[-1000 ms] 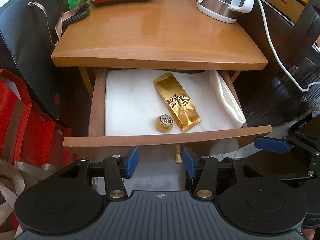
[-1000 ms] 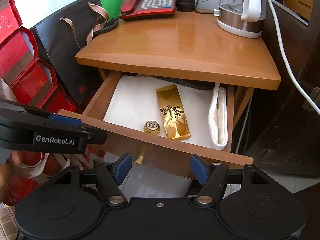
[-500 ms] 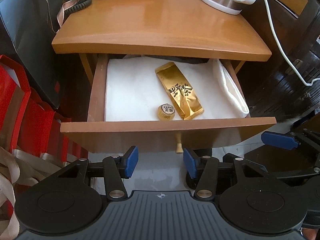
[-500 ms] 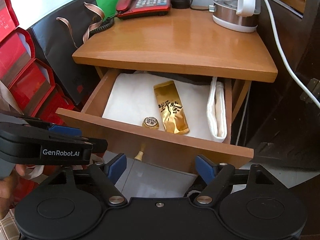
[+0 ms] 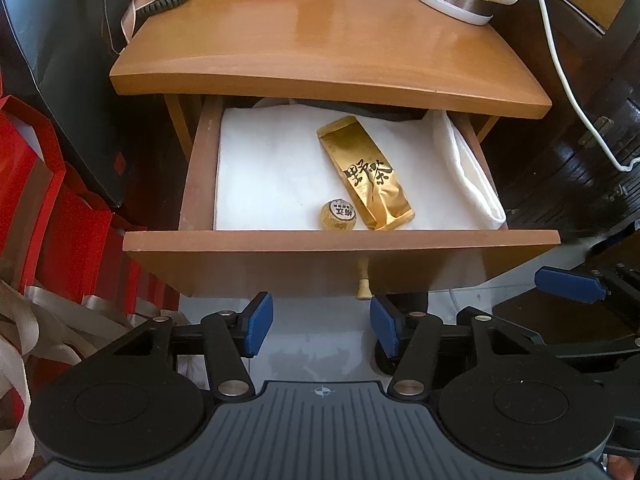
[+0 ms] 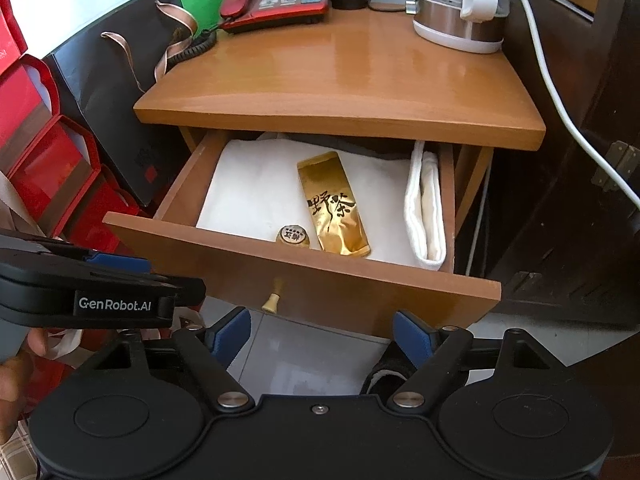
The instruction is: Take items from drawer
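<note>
Drawer (image 5: 340, 240) of smooth wood holds a glossy gold foil pouch (image 5: 366, 174) on white cloth (image 5: 272, 176); both tongs opening, empty.

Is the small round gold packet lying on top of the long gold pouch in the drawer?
No, the round packet sits on the white cloth beside the pouch.

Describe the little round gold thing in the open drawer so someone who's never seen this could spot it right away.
Find the wooden side table with its drawer pulled open and lined with white cloth. Near the drawer's front edge sits the small round gold-wrapped piece, just left of the long gold packet. It alone is round and has a dark printed label on top.
</note>
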A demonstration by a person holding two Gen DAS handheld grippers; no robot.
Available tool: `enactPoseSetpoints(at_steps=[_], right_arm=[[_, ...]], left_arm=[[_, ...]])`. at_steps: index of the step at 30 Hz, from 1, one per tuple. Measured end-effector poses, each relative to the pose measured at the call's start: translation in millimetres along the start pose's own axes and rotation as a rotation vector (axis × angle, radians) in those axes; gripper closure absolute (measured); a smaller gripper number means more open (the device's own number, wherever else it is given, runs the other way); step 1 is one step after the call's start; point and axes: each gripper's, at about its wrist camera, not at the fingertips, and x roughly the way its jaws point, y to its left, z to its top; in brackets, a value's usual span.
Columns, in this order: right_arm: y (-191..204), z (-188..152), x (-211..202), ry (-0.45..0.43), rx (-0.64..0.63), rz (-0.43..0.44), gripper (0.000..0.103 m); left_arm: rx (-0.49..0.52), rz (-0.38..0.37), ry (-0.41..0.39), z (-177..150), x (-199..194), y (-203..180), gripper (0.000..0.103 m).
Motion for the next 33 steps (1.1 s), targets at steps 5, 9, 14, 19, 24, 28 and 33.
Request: enactPoseSetpoints(at_steps=[5, 9, 14, 19, 24, 28, 33], right_arm=[[-1, -1, 2, 0.009, 0.005, -0.004, 0.025], [-1, -2, 3, 0.013, 0.009, -0.004, 0.025], [-1, -2, 2, 0.013, 0.012, -0.01, 0.025], [-1, -3, 3, 0.018, 0.016, -0.012, 0.025], [-3, -4, 4, 0.024, 0.022, -0.014, 0.025], [-4, -5, 5, 0.026, 0.029, -0.013, 0.025], [-5, -6, 7, 0.029, 0.031, -0.013, 0.025]], left_arm=[[-0.005, 0.001, 0.01, -2, 4, 1, 0.046], [-0.01, 0.008, 0.016, -3, 5, 2, 0.046], [-0.01, 0.014, 0.018, -2, 6, 2, 0.046], [-0.006, 0.022, 0.022, -3, 8, 1, 0.046], [-0.002, 0.032, 0.033, -4, 11, 0, 0.046], [0.002, 0.035, 0.04, -5, 13, -1, 0.046], [0.001, 0.034, 0.047, -5, 15, -2, 0.046]])
